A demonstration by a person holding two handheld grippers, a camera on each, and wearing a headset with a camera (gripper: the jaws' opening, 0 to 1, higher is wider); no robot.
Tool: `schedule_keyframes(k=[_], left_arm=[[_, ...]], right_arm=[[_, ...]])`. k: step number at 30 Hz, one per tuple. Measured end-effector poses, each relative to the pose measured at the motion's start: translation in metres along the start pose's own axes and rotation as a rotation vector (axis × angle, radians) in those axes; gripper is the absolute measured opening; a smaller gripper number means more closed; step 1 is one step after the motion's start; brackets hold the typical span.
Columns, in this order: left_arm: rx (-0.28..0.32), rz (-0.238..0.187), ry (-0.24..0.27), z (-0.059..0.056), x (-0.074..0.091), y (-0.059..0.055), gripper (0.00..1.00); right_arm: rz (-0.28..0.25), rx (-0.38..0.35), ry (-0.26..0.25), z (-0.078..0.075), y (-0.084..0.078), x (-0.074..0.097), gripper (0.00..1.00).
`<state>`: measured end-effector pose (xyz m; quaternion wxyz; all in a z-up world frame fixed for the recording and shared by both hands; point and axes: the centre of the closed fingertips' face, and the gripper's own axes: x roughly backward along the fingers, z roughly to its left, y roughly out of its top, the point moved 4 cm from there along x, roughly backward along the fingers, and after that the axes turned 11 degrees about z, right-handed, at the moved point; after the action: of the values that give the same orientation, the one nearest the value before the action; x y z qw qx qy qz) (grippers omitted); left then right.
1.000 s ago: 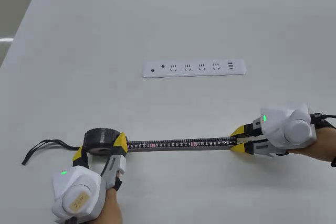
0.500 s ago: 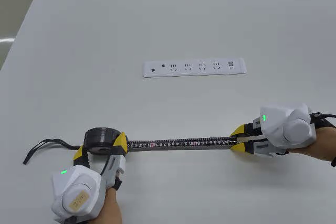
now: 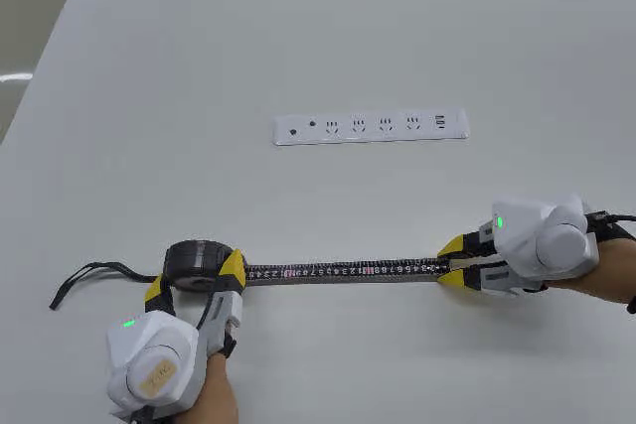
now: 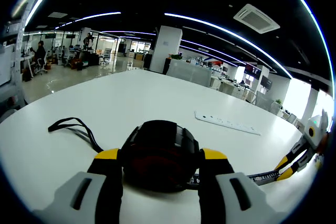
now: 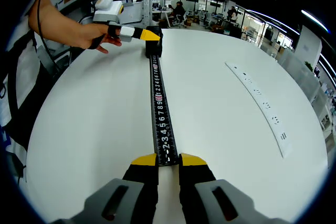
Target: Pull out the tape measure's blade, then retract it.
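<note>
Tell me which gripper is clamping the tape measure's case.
The left gripper, jaws around the black case; the right gripper pinches the blade at its tip instead.

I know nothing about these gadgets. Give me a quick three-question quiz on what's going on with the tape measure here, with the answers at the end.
1. True or false: the blade is pulled out and lies along the table.
2. Which gripper is shut on the tape measure's case? A: the left gripper. B: the right gripper. C: neither.
3. Fill in: the right gripper pinches the blade's ___.
Key: 1 true; 2 A; 3 tip.
</note>
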<state>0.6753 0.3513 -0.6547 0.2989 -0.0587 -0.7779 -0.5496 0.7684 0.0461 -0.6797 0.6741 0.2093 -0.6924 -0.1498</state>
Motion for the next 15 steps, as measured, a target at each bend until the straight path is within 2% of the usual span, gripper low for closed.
schedule_keyframes(k=[12,15], left_arm=[[-0.002,0.006,-0.012,0.0002,0.0005,-0.0003,0.53],[-0.005,0.015,-0.016,0.0011,0.0003,-0.0003,0.53]], right_arm=[[0.009,0.001,-0.018,0.0003,0.0003,-0.0001,0.12],[-0.003,-0.001,-0.019,0.0005,0.0044,0.0009,0.12]])
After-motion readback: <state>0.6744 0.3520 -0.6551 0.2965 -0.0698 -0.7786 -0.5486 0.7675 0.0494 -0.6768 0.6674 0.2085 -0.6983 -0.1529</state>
